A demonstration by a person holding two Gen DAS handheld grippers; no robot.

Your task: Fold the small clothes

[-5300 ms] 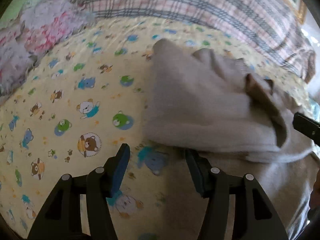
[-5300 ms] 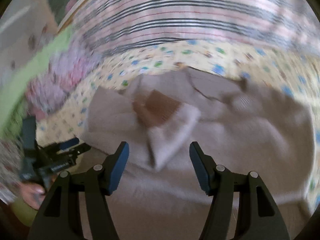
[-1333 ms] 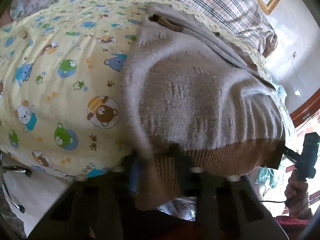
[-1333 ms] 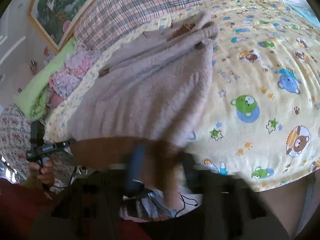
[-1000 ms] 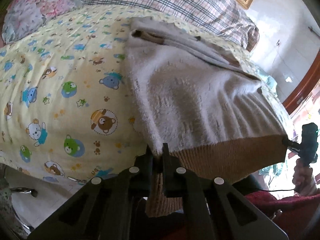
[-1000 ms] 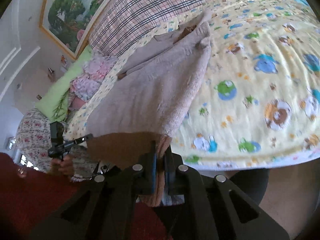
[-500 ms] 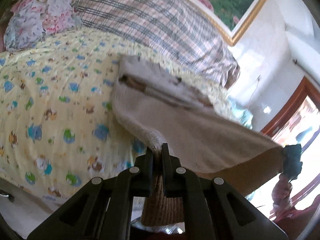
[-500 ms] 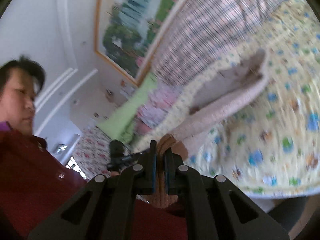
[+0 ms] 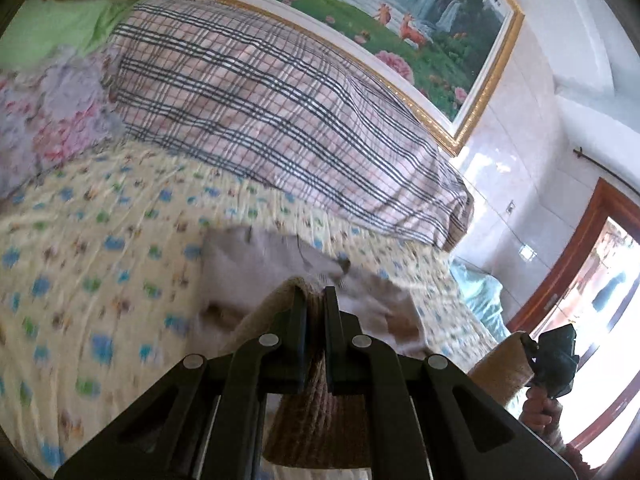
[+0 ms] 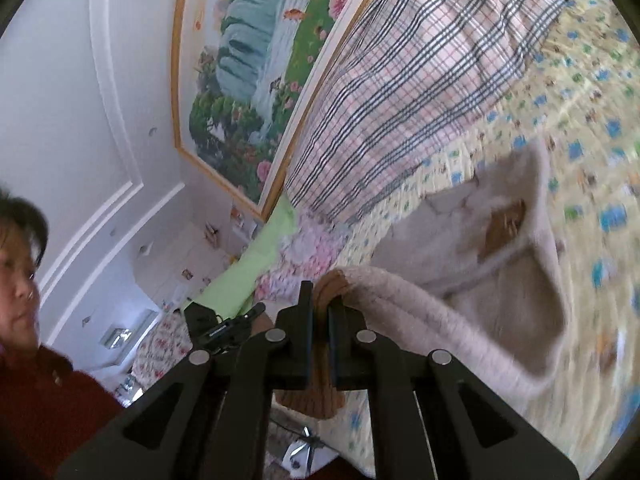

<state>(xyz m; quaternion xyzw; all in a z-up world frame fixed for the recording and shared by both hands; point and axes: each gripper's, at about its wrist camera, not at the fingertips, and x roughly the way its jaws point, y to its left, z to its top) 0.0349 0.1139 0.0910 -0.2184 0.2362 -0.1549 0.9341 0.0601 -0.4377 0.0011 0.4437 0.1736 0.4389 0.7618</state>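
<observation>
The left gripper [image 9: 316, 300] has its fingers [image 9: 298, 320] closed on the brown ribbed hem of the sweater [image 9: 260, 268], and the right gripper [image 10: 320, 308] is clamped on the same hem at the other corner. The hem edge hangs lifted between the two, above the near side of the bed [image 9: 80, 260]. From there the grey fleece runs away and down. Its far part, with the collar, lies flat on the yellow cartoon-print sheet around the middle of the bed.

In the right wrist view the lifted cloth forms a thick rolled edge curving from the fingers toward the sheet. A brown patch shows inside the fold.

Bare sheet lies to the left of the sweater and beyond it, up to the plaid blanket [image 9: 280, 112] at the head of the bed. A floral pillow [image 9: 52, 120] sits at the far left corner. The framed picture [image 9: 400, 8] hangs on the wall behind.
</observation>
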